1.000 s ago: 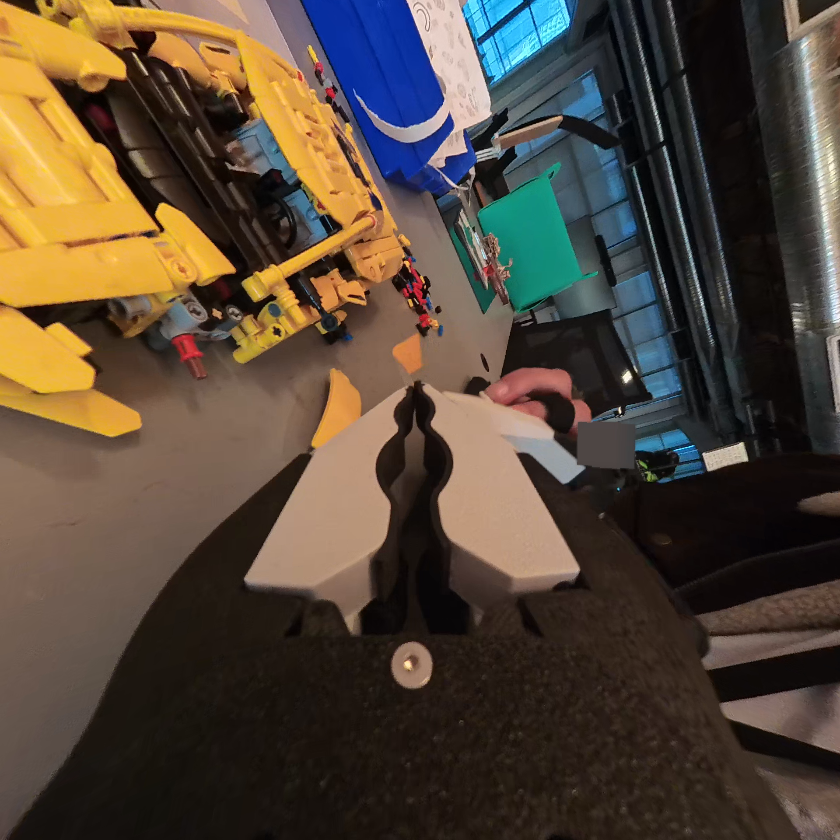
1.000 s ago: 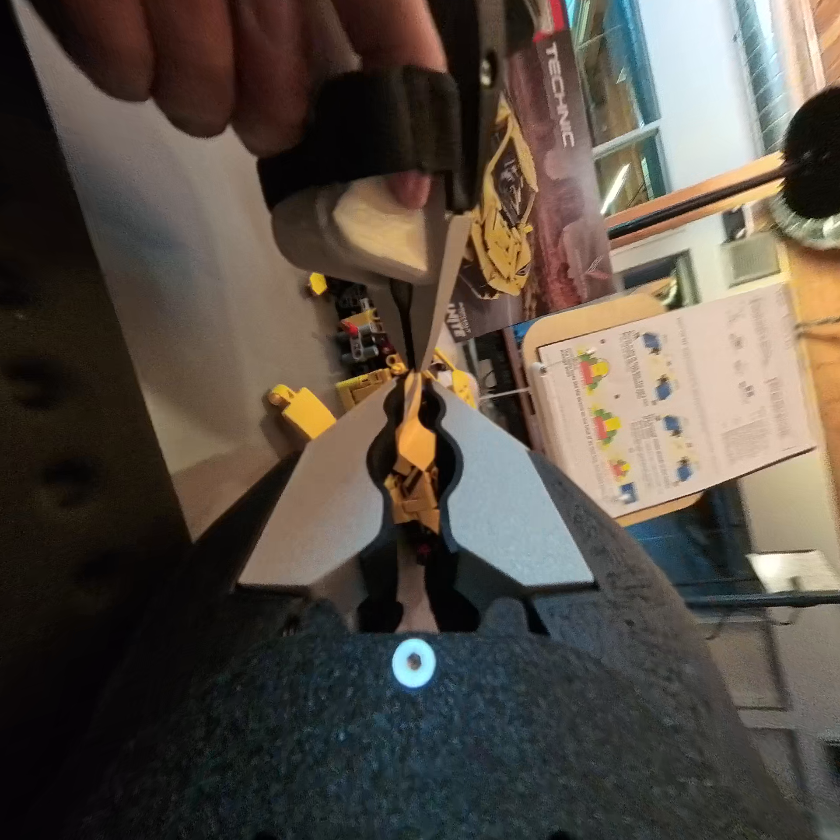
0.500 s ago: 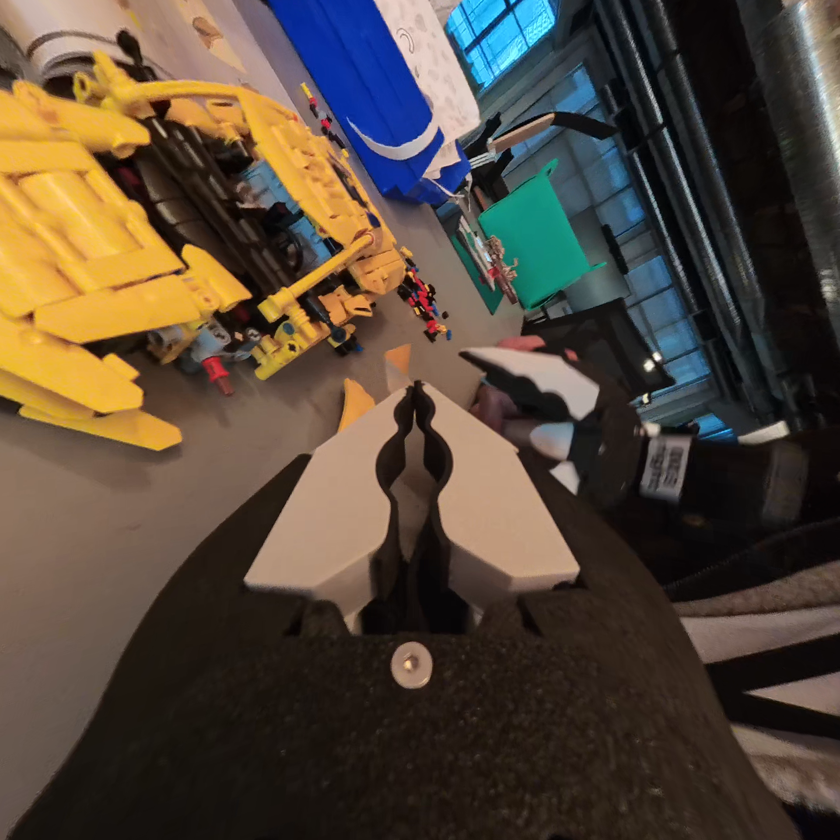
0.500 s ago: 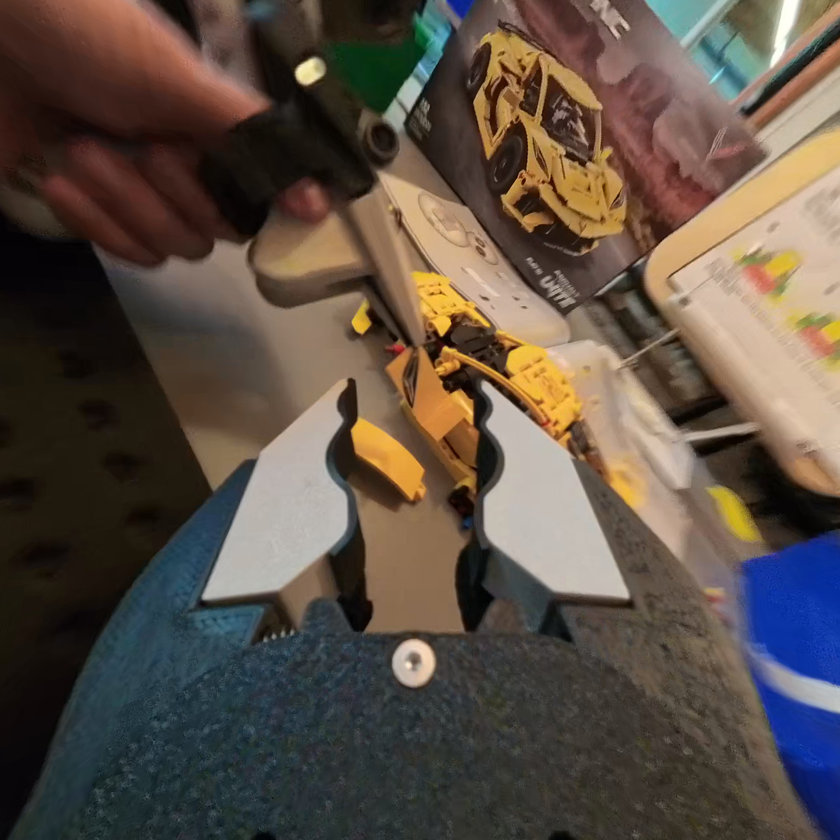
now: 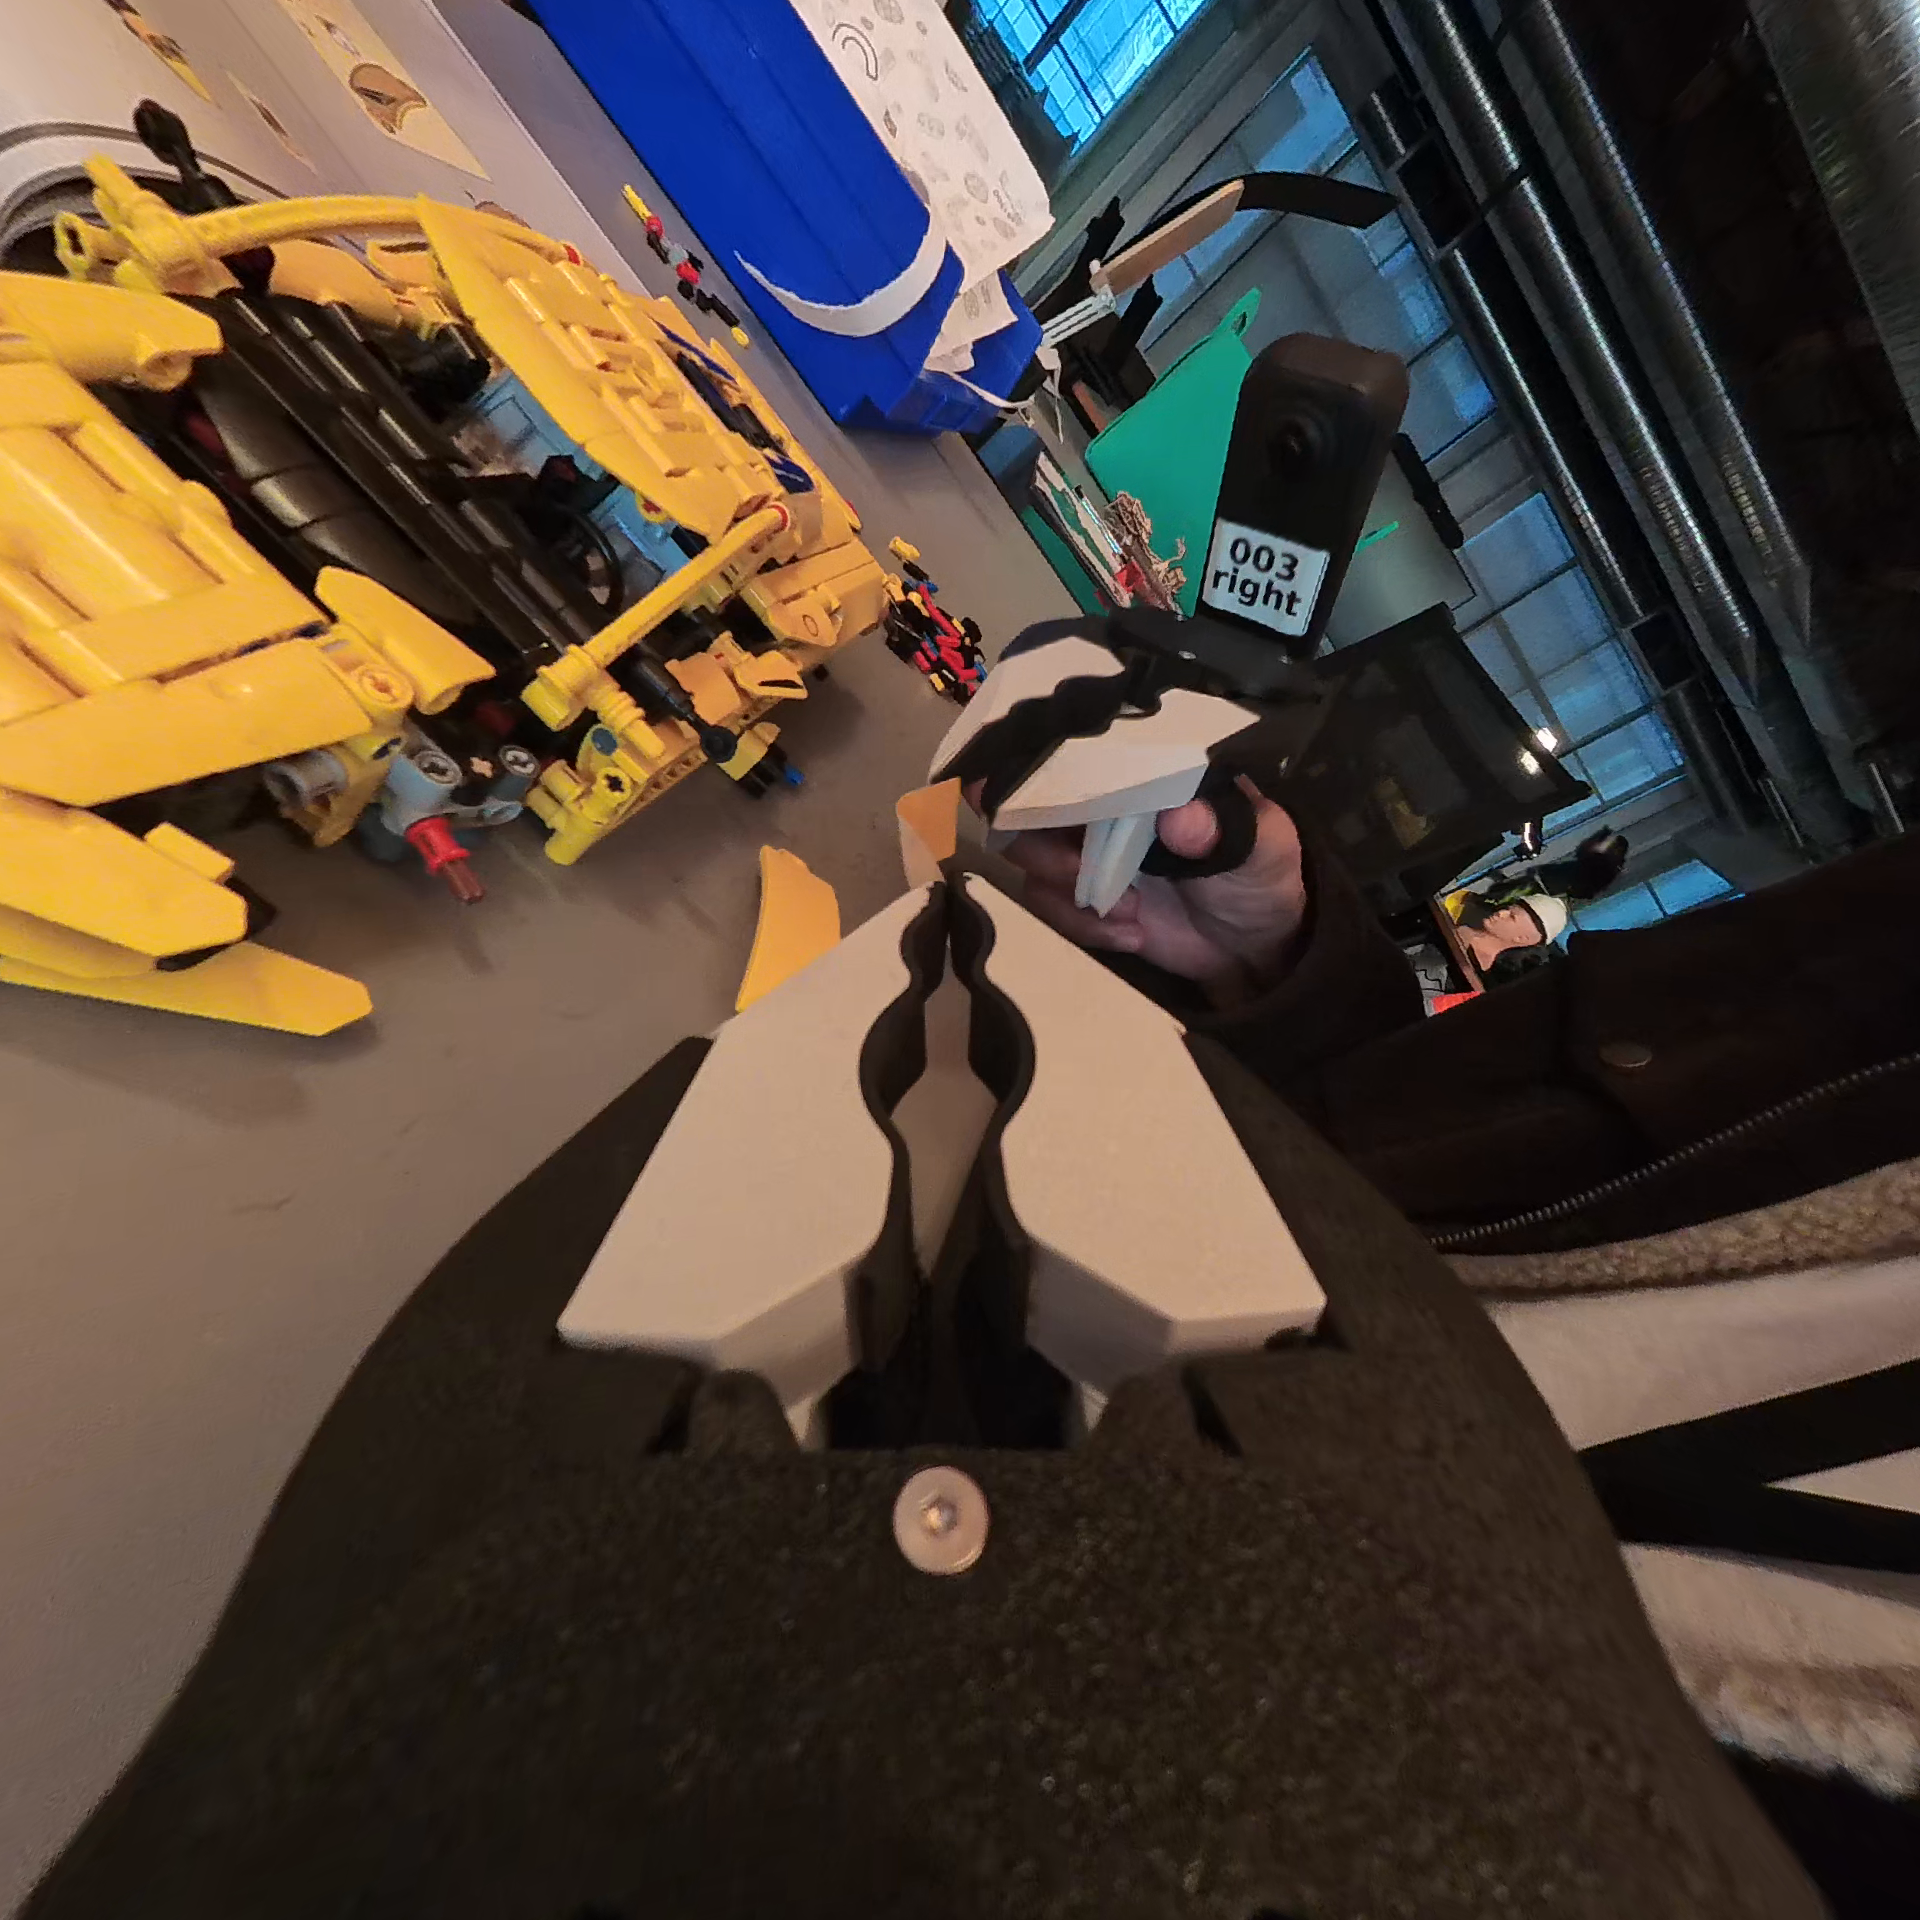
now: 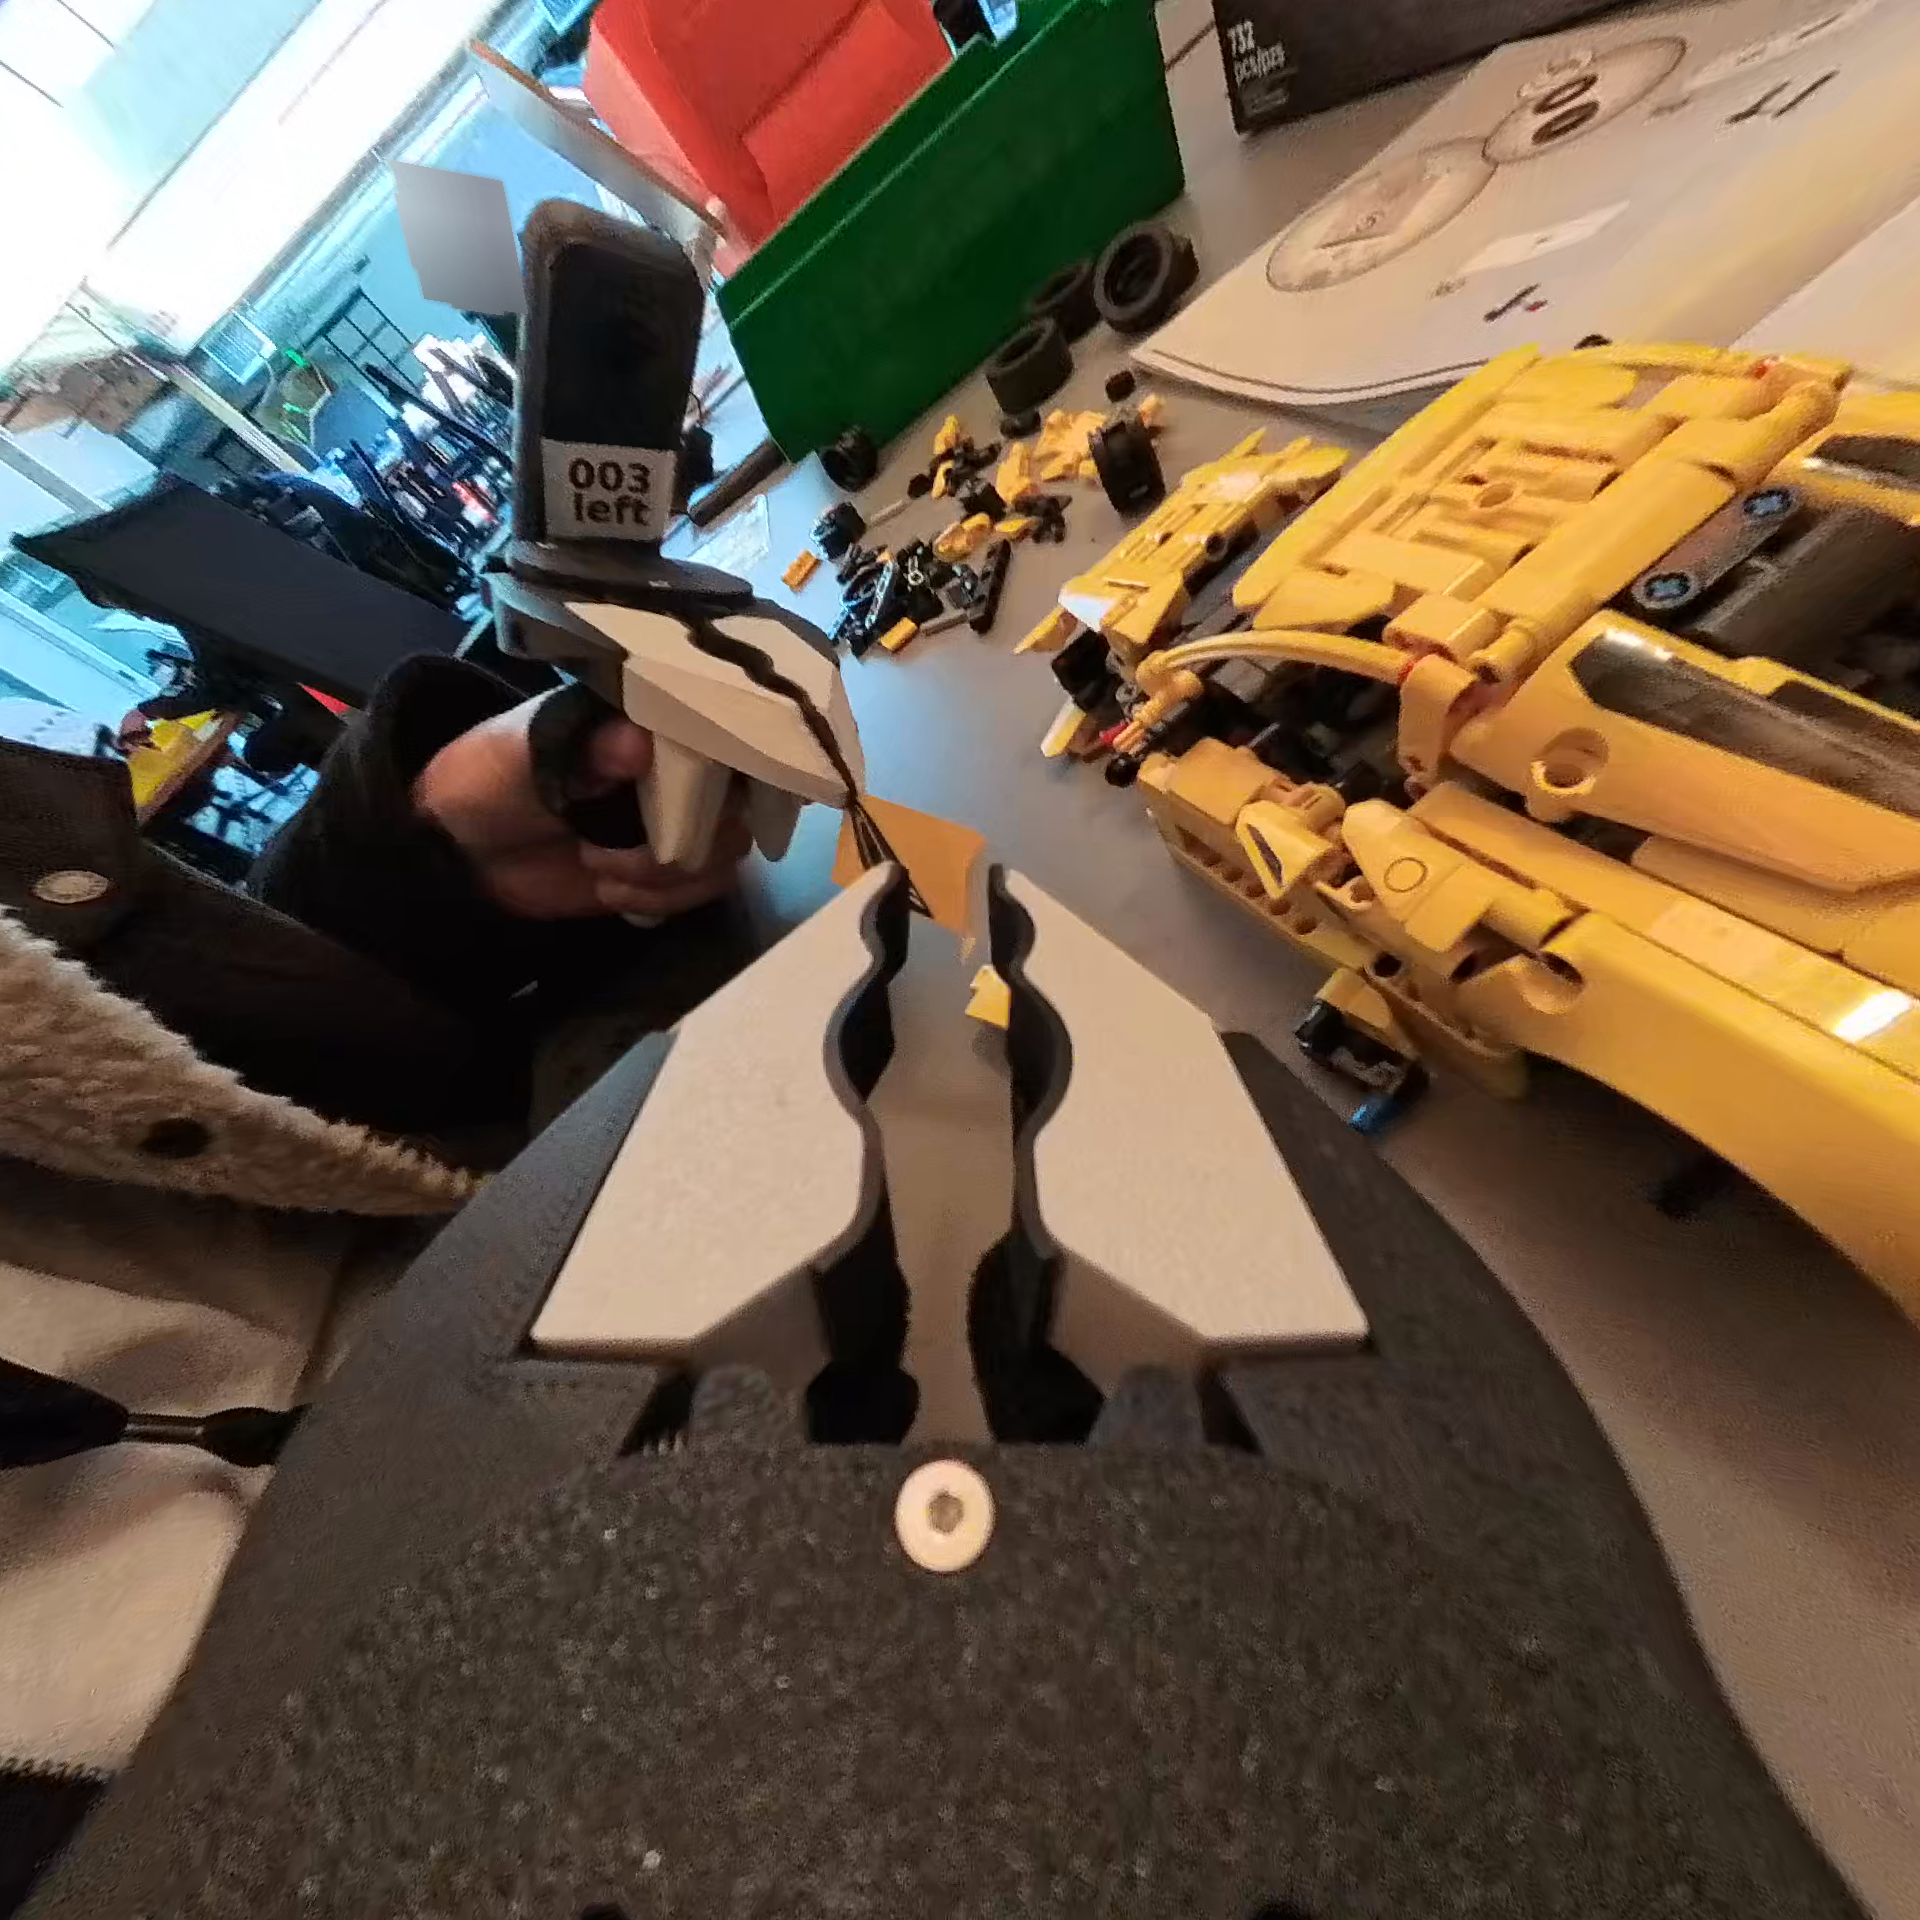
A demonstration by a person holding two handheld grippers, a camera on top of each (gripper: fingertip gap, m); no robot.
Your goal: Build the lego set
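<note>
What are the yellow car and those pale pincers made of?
Yellow car: looks like hard, glossy moulded plastic, with shiny highlights and crisp pin holes. Right gripper fingers: probably matte, grainy printed plastic, pale grey with dark wavy liners that may be rubber.

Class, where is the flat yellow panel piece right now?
The flat yellow panel piece is pinched at the left tool tips, just beyond the open right tool.
</note>
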